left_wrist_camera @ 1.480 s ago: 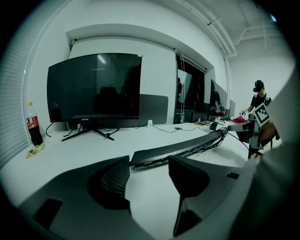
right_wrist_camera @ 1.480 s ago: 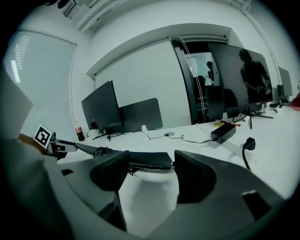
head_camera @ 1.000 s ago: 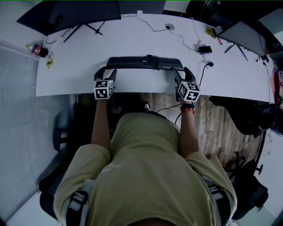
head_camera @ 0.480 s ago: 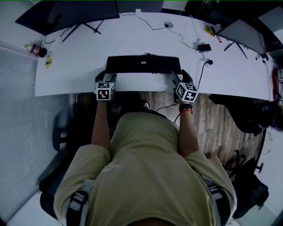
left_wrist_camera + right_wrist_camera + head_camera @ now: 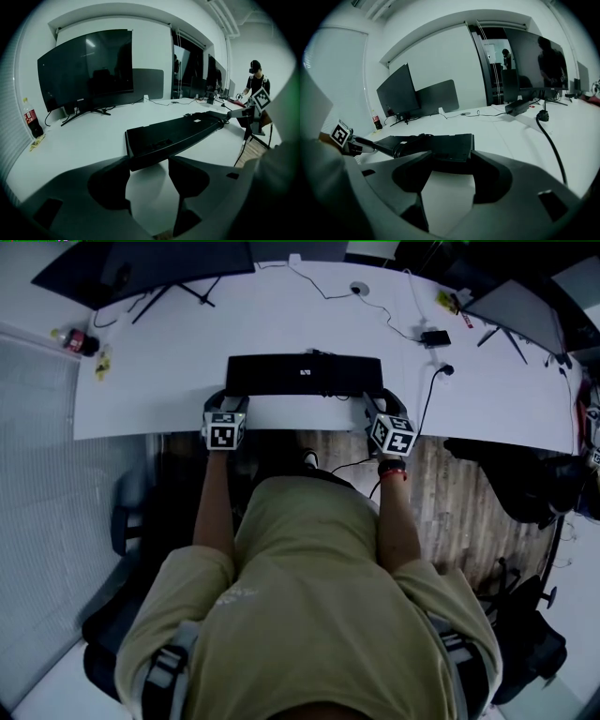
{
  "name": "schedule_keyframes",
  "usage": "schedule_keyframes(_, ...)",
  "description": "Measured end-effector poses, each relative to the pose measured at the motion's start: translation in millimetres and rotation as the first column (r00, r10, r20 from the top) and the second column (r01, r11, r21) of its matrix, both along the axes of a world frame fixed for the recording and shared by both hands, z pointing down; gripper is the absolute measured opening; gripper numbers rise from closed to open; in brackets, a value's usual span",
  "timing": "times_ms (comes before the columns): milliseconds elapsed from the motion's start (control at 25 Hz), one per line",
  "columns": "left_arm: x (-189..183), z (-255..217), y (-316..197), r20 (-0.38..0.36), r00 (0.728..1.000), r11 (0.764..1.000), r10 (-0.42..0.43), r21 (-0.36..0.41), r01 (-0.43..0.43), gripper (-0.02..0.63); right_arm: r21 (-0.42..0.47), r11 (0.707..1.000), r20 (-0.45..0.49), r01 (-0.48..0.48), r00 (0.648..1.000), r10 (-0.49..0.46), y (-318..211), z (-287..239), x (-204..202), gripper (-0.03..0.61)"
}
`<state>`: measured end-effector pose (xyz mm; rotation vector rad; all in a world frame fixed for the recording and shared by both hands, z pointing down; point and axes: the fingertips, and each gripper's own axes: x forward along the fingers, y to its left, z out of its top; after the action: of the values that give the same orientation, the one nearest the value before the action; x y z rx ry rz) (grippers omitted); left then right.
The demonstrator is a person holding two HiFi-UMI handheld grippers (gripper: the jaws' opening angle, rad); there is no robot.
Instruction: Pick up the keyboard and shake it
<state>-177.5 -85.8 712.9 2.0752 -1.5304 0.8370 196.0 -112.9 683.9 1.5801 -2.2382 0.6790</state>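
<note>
The black keyboard (image 5: 305,376) hangs low over the white desk (image 5: 150,399), held crosswise in front of me with its labelled flat side up. My left gripper (image 5: 228,401) is shut on the keyboard's left end (image 5: 140,152), which is wedged between the two fingers. My right gripper (image 5: 377,401) holds the right end (image 5: 452,150). Its jaws have just been closing, and both fingers lie against that end. In the left gripper view a shadow shows under the keyboard's near corner. Its cable (image 5: 405,143) is bunched on top.
A large monitor (image 5: 141,268) stands at the desk's back left, with a bottle (image 5: 80,341) beside it. A second screen (image 5: 516,315), a power adapter (image 5: 434,338) and cables (image 5: 551,140) lie at the right. The desk's front edge runs just under both grippers.
The keyboard has come down toward the desk and tipped from edge-on to flat, labelled side up. Both grippers sank with it.
</note>
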Motion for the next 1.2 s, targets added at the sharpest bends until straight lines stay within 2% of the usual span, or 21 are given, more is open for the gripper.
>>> schedule_keyframes(320,-2.3,13.4,6.5,0.005,1.000,0.998,-0.007,-0.068,0.008,0.259,-0.026,0.999,-0.028,0.018,0.999,-0.019,3.8,9.3,-4.2,0.267)
schedule_keyframes(560,-2.9,19.8,7.1,0.019,1.000,0.996,-0.013,-0.090,0.015,0.262,-0.041,0.999,-0.042,0.002,0.999,-0.004,2.4,13.5,-2.5,0.270)
schedule_keyframes(840,0.2,13.9,13.5,-0.028,0.999,0.995,-0.020,-0.103,0.017,0.264,-0.082,0.997,-0.040,0.007,0.999,-0.010,1.1,9.3,-0.6,0.269)
schedule_keyframes(1080,1.5,-4.0,7.1,-0.041,0.999,0.998,-0.029,-0.054,0.027,0.264,-0.014,1.000,-0.030,0.024,0.999,-0.024,-9.8,-18.1,-17.1,0.253)
schedule_keyframes(1200,8.7,-22.5,-7.2,-0.065,0.998,1.000,-0.025,0.016,0.026,0.264,0.015,0.999,-0.012,0.039,0.999,-0.039,-15.1,-32.1,-27.7,0.249)
